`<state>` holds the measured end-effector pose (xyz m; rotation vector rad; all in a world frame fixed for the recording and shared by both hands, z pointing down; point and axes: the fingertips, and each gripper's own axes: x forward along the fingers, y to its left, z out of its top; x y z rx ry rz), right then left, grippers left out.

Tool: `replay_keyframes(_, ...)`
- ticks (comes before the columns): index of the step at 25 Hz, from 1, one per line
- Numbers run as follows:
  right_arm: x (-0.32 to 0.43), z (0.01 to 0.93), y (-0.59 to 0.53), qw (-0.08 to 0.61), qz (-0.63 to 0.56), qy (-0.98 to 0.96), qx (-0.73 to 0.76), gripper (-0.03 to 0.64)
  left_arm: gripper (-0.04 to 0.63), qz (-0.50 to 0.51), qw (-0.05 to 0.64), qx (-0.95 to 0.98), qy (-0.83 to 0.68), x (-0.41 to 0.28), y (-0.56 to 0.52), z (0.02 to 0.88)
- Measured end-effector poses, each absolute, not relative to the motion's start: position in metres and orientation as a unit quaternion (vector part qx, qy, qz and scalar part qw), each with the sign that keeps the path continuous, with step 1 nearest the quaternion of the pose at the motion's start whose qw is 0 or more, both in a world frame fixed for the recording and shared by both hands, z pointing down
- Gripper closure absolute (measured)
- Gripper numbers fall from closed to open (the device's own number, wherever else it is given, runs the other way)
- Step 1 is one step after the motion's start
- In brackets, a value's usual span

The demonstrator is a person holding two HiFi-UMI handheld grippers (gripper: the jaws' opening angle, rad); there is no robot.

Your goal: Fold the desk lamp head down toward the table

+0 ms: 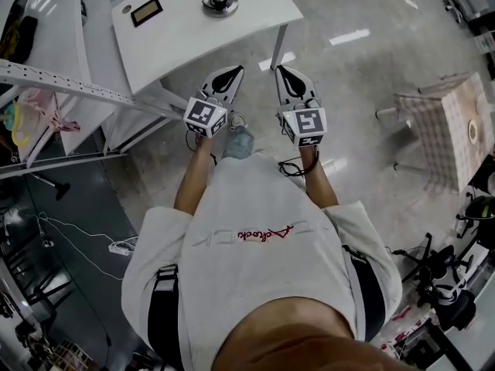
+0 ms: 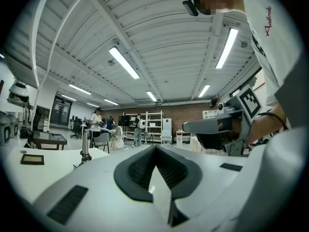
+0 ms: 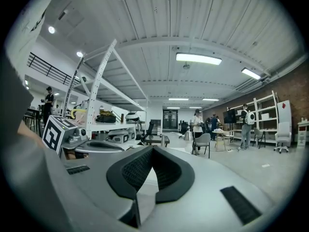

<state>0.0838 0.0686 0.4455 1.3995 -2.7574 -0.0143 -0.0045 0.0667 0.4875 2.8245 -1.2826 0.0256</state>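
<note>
The desk lamp's round base (image 1: pixel 220 5) stands on the white table (image 1: pixel 186 37) at the top of the head view; its head is cut off by the frame edge. In the left gripper view its thin upright stem (image 2: pixel 85 146) rises from the table (image 2: pixel 48 166) ahead and to the left. My left gripper (image 1: pixel 233 71) and right gripper (image 1: pixel 281 71) are held side by side at the table's near edge, short of the lamp and pointing level at it. Both are shut with nothing between their jaws (image 2: pixel 155 149) (image 3: pixel 152 149).
A small black-framed plate (image 1: pixel 146 11) lies on the table left of the lamp. A metal shelf rack (image 1: pixel 62 83) stands to the left, and a checked-cloth table (image 1: pixel 448 122) to the right. A power strip (image 1: pixel 120 247) lies on the floor. People stand far off (image 3: pixel 198 124).
</note>
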Motion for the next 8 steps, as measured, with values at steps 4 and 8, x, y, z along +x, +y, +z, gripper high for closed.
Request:
replay_keyframes(4, 0.0827, 0.4419, 0.0730, 0.023, -0.010, -0.893, 0.449, 0.600, 0.569, 0.005, 0.016, 0.910, -0.414, -0.0035, 0.0710, 0.4845)
replay_keyframes(8, 0.0860, 0.4407, 0.0759, 0.022, -0.012, -0.892, 0.451, 0.600, 0.569, 0.004, 0.015, 0.910, -0.415, -0.0013, 0.0751, 0.4820)
